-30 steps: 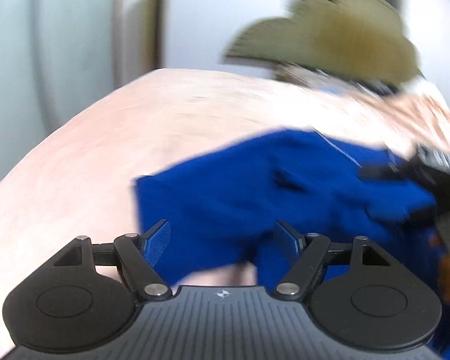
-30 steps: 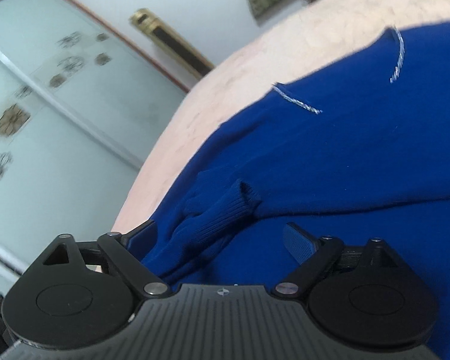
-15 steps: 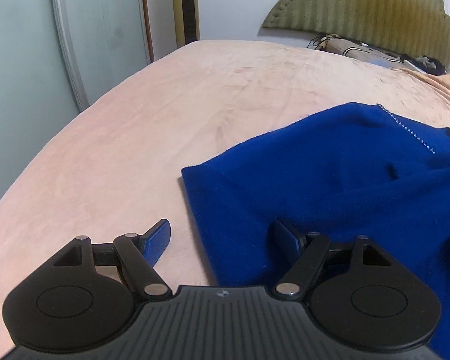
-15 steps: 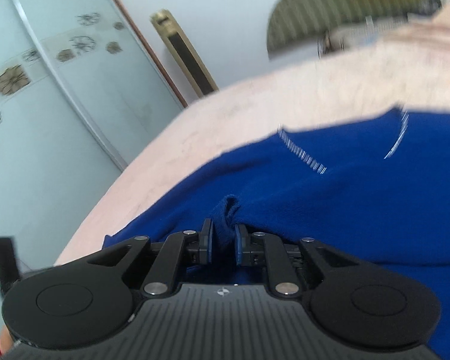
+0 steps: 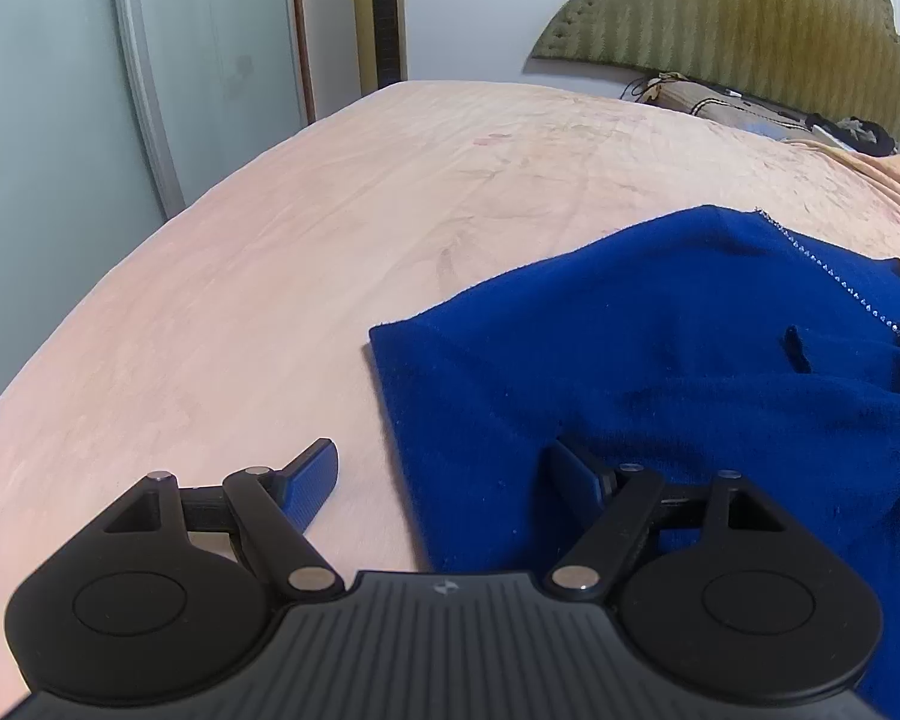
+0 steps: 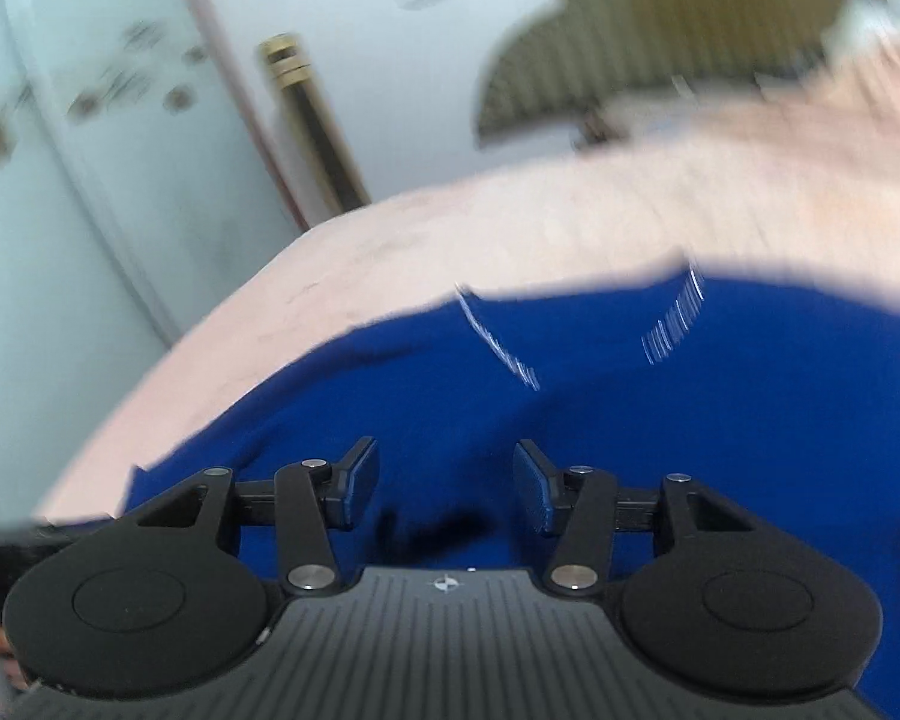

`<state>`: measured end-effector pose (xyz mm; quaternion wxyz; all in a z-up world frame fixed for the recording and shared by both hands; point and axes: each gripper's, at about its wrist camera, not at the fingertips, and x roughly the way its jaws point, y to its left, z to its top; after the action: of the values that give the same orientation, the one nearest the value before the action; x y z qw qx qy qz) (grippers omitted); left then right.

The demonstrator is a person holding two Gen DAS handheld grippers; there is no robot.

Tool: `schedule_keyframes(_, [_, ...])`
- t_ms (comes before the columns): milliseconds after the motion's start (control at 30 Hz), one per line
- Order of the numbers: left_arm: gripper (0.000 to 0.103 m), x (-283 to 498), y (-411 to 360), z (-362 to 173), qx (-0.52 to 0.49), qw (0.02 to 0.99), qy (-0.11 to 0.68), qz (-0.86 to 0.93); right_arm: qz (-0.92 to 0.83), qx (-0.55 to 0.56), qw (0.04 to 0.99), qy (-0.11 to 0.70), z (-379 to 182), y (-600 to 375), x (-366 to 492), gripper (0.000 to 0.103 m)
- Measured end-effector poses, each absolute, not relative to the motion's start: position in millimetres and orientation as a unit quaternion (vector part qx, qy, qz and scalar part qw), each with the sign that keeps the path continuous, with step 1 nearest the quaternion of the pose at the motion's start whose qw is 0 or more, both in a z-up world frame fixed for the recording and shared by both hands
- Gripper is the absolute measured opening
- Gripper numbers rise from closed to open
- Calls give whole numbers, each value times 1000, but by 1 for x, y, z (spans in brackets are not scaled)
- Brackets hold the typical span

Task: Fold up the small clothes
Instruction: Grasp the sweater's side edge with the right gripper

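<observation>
Left tool (image 5: 444, 474) spread over blue garment (image 5: 660, 360) corner; right tool (image 6: 447, 489) just reopened, pinching nothing.

A big bed (image 5: 330, 252) with a soft pink blanket (image 5: 222, 324) holds everything. The blanket is smooth, with a few faint creases and a pale pattern.

A blue sweater (image 5: 660, 360) lies right on the blanket, a bit rumpled. It has a shiny silver trim (image 5: 834, 276) along its neck. One corner of the sweater points out toward the bare pink part of the bed.

Far behind the sweater, a tan pillow (image 5: 726, 108) lies at the head of the bed. A small dark thing (image 5: 852, 132) lies beside the pillow. It is too small to tell what it is.
</observation>
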<state>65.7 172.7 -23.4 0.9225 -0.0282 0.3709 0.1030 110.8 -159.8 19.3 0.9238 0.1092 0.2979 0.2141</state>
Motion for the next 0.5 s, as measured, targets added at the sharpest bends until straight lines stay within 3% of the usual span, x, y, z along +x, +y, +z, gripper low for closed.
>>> schedule_keyframes(133, [78,60,169,-24,-27,924,367,107,267,7,914,304,29,-103,132,53])
schedule_keyframes(300, [78,49,171,-22,-28,925,368,94,291,-66,871,391,-9,-45,166,49])
schedule_keyframes(333, [78,48,173,-22,-30,925,368,91,284,-90,874,383,-15,-37,165,35])
schedule_keyframes(367, [78,46,175,-22,-33,925,368,89,281,-102,878,373,-15,-29,159,29])
schedule_keyframes(400, [78,45,176,-22,-36,925,368,87,272,-104,882,370,-13,-27,159,11])
schedule_keyframes(500, [78,42,177,-23,-43,926,366,86,262,-73,896,350,-2,-27,163,10])
